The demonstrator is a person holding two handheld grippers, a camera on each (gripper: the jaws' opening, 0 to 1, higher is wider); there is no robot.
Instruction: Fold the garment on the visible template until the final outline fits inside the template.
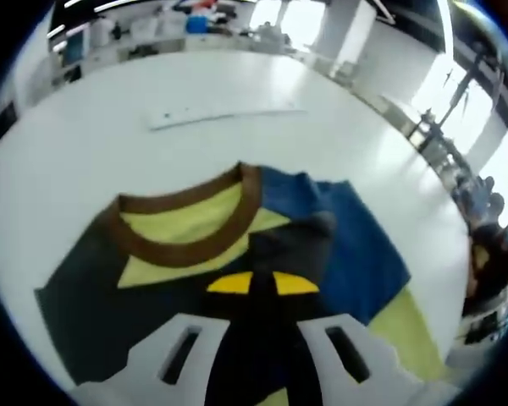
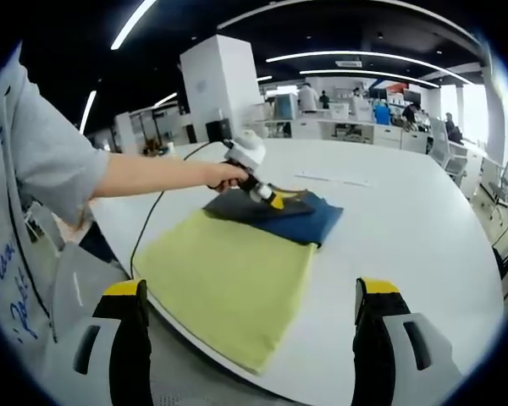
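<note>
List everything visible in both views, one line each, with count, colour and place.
Folded cloth garment: one, dark navy and blue with yellow lining and brown collar, on the table's near part.
Flat yellow-green template sheet: one, under and beside the garment.
Round white table: one, bearing everything.
Long pale strip: one, whitish, far side of the table.
Background desks and people: several, far across the room.
Left gripper: one, white with yellow-tipped black jaws closed on the garment.
Right gripper: one, jaws apart, above the template's edge.
Person's arm: one, grey sleeve, holding the left gripper.
</note>
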